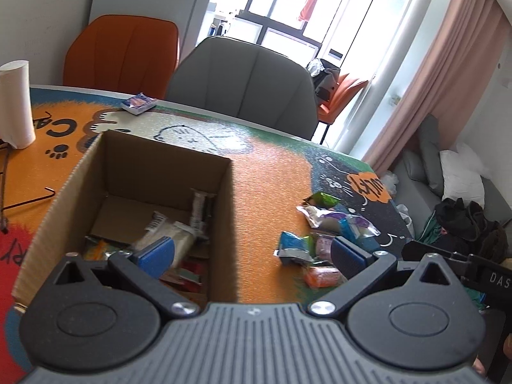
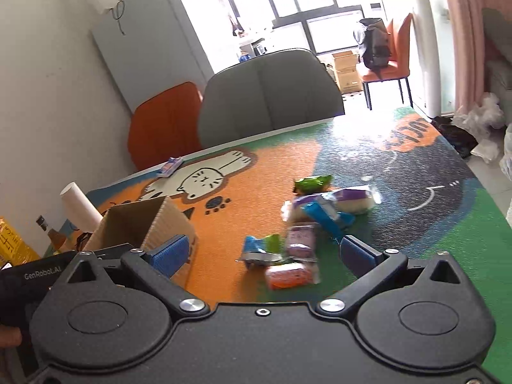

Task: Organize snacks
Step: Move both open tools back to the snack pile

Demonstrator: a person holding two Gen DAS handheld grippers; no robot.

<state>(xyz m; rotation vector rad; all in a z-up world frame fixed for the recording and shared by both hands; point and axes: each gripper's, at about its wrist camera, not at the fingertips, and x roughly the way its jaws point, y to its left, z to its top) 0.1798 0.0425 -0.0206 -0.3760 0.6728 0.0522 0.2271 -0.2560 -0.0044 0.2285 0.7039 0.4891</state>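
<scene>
Right wrist view: the right gripper (image 2: 260,252) hangs with fingers spread wide and nothing between them. Just beyond them, low in the frame's centre, lies the orange snack packet (image 2: 288,275), its long axis running left to right across the gap. The remaining snack pile (image 2: 320,211) spreads up and to the right. The cardboard box (image 2: 140,224) sits at lower left. Left wrist view shows the left gripper (image 1: 252,251), also spread and empty, over the box, so the right is probably nearer the pile.
</scene>
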